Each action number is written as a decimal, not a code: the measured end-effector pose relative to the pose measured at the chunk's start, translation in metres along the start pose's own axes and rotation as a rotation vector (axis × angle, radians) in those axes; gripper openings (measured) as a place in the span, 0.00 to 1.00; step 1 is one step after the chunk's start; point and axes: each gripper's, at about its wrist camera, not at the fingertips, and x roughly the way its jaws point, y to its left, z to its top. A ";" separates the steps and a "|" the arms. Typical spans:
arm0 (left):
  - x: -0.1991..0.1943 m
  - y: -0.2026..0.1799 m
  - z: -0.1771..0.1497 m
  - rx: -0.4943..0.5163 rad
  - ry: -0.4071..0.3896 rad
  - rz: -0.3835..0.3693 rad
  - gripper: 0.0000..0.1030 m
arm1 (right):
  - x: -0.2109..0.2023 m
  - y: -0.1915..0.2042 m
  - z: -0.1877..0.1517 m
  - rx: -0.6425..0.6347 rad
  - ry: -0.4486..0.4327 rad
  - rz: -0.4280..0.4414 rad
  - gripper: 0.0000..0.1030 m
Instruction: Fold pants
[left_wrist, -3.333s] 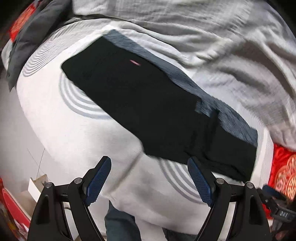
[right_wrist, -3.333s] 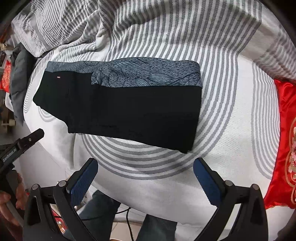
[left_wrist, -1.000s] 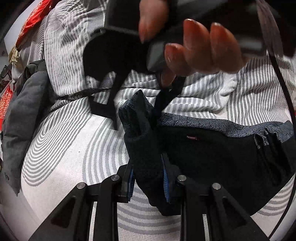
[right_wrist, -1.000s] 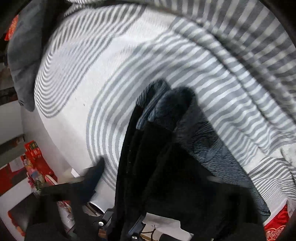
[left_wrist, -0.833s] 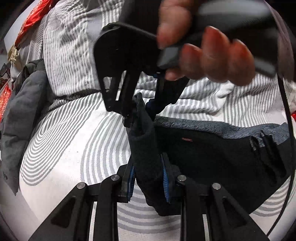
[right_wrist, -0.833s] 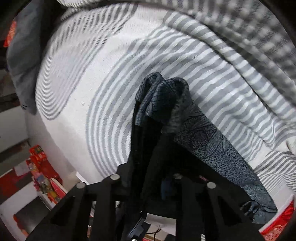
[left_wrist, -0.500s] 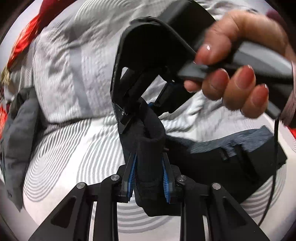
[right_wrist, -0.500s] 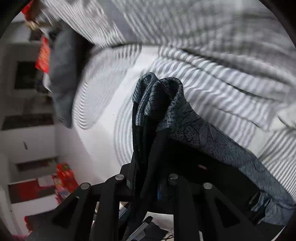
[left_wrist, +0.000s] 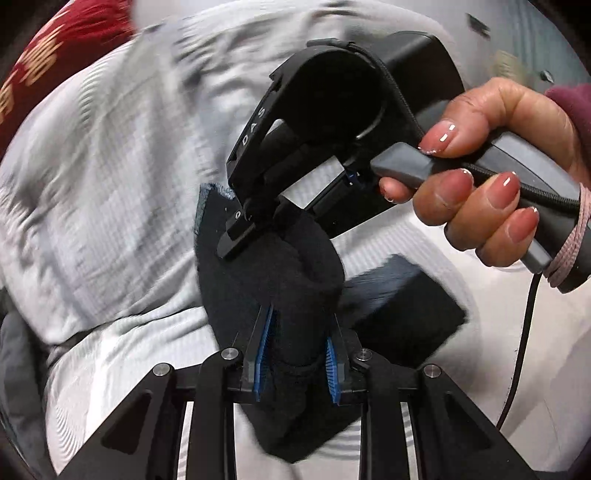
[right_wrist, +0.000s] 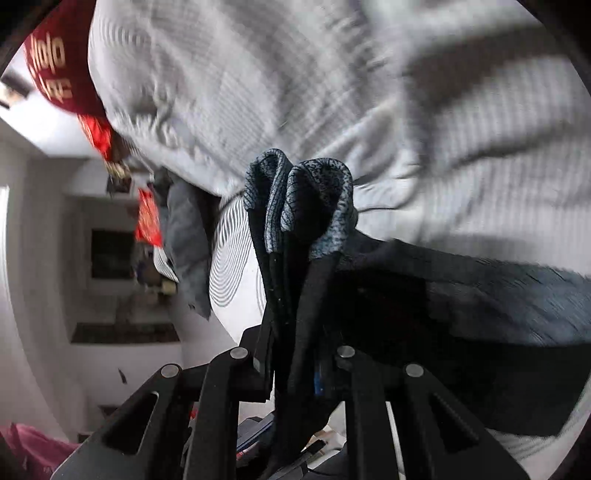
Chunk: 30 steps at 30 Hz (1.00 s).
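Observation:
The black pants (left_wrist: 295, 280) with a grey patterned side band hang lifted at one end, while their other part (left_wrist: 402, 321) still lies on the bed. My left gripper (left_wrist: 297, 356) is shut on a thick bunch of the black fabric. Just above it, a hand (left_wrist: 480, 184) holds my right gripper (left_wrist: 255, 236), clamped on the same raised end. In the right wrist view my right gripper (right_wrist: 295, 369) is shut on the folded layers, the grey band (right_wrist: 317, 192) bunches above its fingers, and the pants (right_wrist: 424, 302) trail off to the right.
A crumpled grey-striped duvet (left_wrist: 110, 166) fills the far side of the bed. The sheet (right_wrist: 236, 258) has grey ring stripes. A red pillow (right_wrist: 55, 74) and a grey garment (right_wrist: 184, 240) lie at the left, beyond them the room floor. A cable (left_wrist: 524, 332) hangs from the right handle.
The right gripper closed on the pants' end beside the left one. Both grippers then rose and swung across the bed, lifting that end off the sheet.

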 end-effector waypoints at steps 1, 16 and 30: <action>0.003 -0.014 0.004 0.018 0.006 -0.017 0.26 | -0.015 -0.014 -0.006 0.019 -0.019 0.007 0.16; 0.086 -0.147 0.017 0.168 0.145 -0.104 0.26 | -0.083 -0.166 -0.032 0.120 -0.081 -0.077 0.16; 0.095 -0.160 0.009 0.195 0.211 -0.170 0.46 | -0.064 -0.208 -0.038 0.128 -0.019 -0.162 0.23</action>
